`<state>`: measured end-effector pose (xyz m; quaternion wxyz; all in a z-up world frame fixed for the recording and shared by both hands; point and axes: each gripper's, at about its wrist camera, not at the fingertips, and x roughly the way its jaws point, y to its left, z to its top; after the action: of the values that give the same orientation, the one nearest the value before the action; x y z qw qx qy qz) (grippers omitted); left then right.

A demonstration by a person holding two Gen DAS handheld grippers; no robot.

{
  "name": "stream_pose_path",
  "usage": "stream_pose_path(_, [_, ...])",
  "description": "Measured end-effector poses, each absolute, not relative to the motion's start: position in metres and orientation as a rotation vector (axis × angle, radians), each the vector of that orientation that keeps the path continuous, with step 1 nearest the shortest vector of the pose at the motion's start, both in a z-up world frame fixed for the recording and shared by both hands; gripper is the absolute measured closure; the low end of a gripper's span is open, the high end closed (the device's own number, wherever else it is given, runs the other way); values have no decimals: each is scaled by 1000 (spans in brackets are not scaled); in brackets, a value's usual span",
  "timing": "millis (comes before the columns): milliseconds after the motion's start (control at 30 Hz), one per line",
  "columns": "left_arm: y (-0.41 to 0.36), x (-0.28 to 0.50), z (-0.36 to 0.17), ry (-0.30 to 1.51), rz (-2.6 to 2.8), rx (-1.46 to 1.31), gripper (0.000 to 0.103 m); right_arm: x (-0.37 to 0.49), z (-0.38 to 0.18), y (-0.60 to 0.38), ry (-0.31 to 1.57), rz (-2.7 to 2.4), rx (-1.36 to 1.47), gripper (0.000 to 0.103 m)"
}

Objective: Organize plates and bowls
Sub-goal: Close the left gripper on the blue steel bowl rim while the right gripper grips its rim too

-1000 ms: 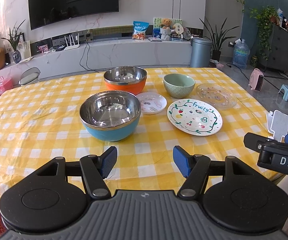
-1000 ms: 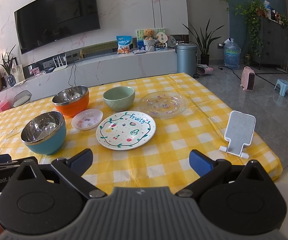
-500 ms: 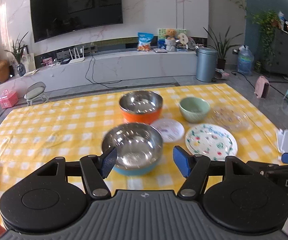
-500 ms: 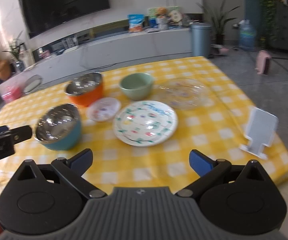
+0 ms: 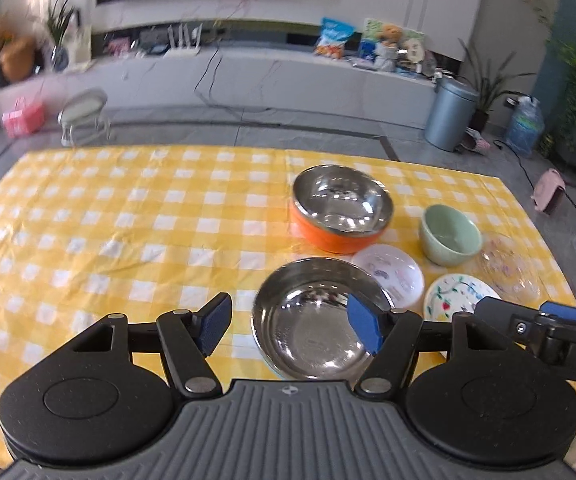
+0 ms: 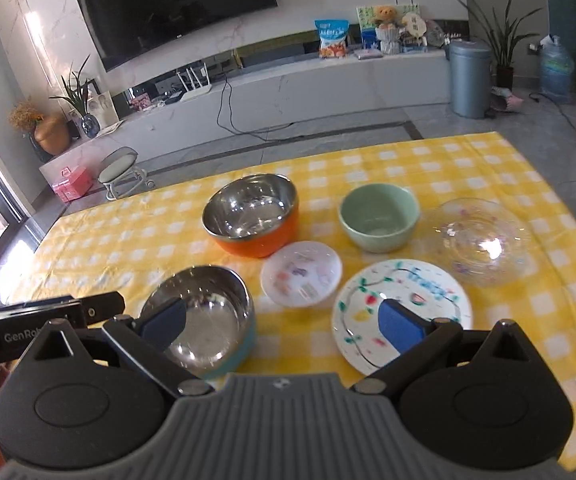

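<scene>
Yellow-and-white checked cloth covers the tabletop (image 6: 135, 240), and the dishes sit bunched toward its right edge. The left gripper (image 5: 288, 328) hangs over the near edge with its blue-padded jaws wide apart, holding nothing; the steel bowl with the light-blue outside (image 5: 320, 324) lies below and between them, and I cannot tell whether a pad touches its rim. The right gripper (image 6: 283, 324) is also spread wide and empty, its left pad over that same blue bowl (image 6: 203, 316) and its right pad over the white round plate painted with fruit and a green vine (image 6: 404, 308), which lies near the near edge.

Behind the blue bowl stands the steel bowl with the orange outside (image 6: 253, 214), farther from the near edge. A small white plate with pastel pictures (image 6: 300, 274) rests between the two steel bowls and the fruit plate, close to all three. A pale green ceramic bowl (image 6: 378, 216) stands to the right of the orange one, and a clear glass plate with coloured flecks (image 6: 482, 240) lies nearest the right edge.
</scene>
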<state>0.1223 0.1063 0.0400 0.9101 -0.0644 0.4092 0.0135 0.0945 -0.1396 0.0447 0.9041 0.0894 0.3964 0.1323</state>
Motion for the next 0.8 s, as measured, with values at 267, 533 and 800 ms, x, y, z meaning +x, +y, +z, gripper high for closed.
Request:
stream_pose_path(267, [125,152,12,916,35,-206,21,142,17,-113,897,253,190,13])
stream_pose_path(533, [131,168,-13,959,17,-251,21,169,-12,-95,967,231,202,21])
stream_pose_path(800, [129,177,-34,1000,-20,-263,30,181,-33,-93,1041,220,249,45])
